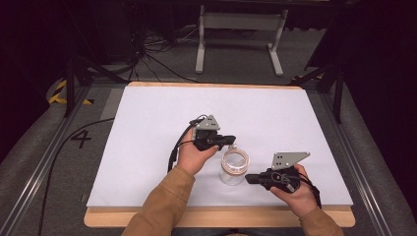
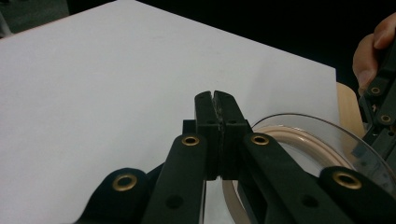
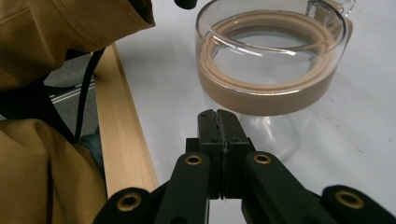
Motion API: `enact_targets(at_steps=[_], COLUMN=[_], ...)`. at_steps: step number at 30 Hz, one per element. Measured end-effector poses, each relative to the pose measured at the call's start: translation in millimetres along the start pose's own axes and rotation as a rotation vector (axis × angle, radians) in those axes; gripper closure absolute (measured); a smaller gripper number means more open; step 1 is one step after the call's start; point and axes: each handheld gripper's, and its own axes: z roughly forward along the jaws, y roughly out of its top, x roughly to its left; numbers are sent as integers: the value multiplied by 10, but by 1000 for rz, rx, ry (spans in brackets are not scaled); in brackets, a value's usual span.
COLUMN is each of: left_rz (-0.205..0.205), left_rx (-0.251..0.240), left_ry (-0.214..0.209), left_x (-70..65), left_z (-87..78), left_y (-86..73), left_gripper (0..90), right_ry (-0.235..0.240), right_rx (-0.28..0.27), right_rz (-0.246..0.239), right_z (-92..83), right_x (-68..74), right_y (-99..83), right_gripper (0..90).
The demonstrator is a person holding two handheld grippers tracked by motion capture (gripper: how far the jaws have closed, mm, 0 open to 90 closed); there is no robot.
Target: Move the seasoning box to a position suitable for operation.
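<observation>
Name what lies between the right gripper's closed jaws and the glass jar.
Nothing: in the right gripper view, bare white table separates the right gripper from the glass jar.

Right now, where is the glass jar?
In the high view, the glass jar stands on the white mat near its front edge, between the left gripper and right gripper.

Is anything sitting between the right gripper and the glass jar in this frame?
Nothing visible does. The right gripper points straight at the glass jar, fingers shut, with only bare white table cover between them. The left gripper sits at the jar's far side, out of that path.
</observation>
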Motion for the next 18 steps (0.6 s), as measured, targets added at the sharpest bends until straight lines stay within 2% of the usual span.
enact_targets(at_steps=[6,8,13,15,18], left_rz=[15,-1,-1,0,-4], left_rx=[20,18,18,19,14], left_ry=[18,9,10,7,5], left_x=[10,17,17,24,25], left_z=[20,15,17,15,18], left_y=[-10,-14,-14,-15,-17], left_gripper=[900,900,900,900,900], right_ry=[4,-1,-12,-2,-23], right_rx=[-15,-24,-62,-82,-101], right_rz=[-1,-5,7,16,19], right_z=[10,8,10,19,11], right_x=[24,25,-4,-26,-45], right_y=[45,69,150,189,234], right_gripper=[900,900,900,900,900])
